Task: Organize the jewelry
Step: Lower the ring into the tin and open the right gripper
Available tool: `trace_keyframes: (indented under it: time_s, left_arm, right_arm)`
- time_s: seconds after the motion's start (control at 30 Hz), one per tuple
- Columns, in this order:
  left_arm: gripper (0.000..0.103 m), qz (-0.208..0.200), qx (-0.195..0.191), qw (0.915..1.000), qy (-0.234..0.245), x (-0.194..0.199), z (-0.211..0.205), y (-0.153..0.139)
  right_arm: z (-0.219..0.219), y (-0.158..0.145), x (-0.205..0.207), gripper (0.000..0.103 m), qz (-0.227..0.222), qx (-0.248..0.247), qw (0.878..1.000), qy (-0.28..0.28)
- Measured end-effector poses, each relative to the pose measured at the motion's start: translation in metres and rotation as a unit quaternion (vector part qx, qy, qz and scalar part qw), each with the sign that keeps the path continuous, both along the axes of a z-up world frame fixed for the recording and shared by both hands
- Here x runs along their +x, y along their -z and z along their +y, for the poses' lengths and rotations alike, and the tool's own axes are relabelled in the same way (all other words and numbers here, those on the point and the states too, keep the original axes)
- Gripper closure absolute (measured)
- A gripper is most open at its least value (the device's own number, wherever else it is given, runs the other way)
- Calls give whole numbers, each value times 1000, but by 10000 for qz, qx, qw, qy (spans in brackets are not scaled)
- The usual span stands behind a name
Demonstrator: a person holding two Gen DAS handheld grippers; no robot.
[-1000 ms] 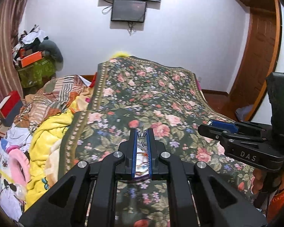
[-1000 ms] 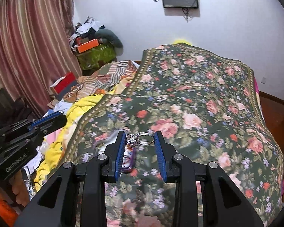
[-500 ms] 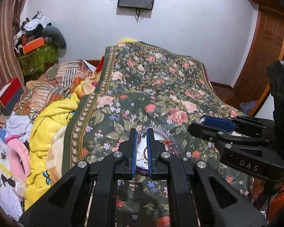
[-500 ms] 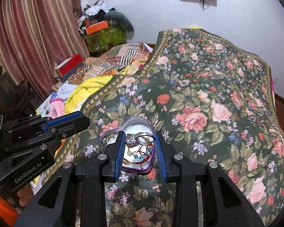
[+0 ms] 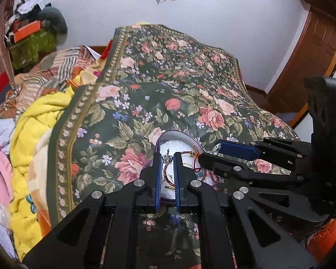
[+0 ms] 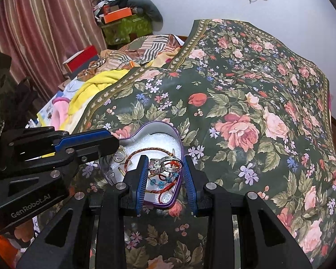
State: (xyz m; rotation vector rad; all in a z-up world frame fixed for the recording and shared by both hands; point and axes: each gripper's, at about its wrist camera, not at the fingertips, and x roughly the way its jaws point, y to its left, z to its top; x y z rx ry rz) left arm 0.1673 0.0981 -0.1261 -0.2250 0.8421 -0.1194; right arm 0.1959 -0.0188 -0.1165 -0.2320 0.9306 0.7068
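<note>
At lower centre, the heart-shaped tin [image 6: 175, 134] points down-frame. The left gripper [image 5: 167, 159] pinches a crown charm [image 5: 167, 158]; the right gripper [image 6: 165, 165] clamps silver rings [image 6: 162, 165], seen clearly only in the right view.

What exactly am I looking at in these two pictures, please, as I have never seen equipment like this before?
No robot arm is involved: a person holds a two-finger tool in each hand, and each tool carries a wide-angle camera looking forward along its fingers. One picture comes from the left tool, the other from the right, so each shows its own black fingers at the bottom and the other tool at the side.

Both hang over a floral bedspread where a heart-shaped tin lies open, lined in white and holding cords and beads.

The left hand-held gripper pinches a small crown charm. The right hand-held gripper has a cluster of silver rings between its blue pads, seemingly held, just above the tin.
</note>
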Motion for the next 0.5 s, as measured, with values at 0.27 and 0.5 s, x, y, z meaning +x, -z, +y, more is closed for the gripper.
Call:
trace_keyframes:
  time_s: [0.27,0.5]
  left_arm:
    - [95,66,-13,10000,46,7,-2,5]
    - [89,3,66,10000,-47,4,2,-4]
  right_arm:
    - [4,1,-4,75,-23,-85,9998,-170]
    - [-3,-6,-2,66,-3,32,10000,4]
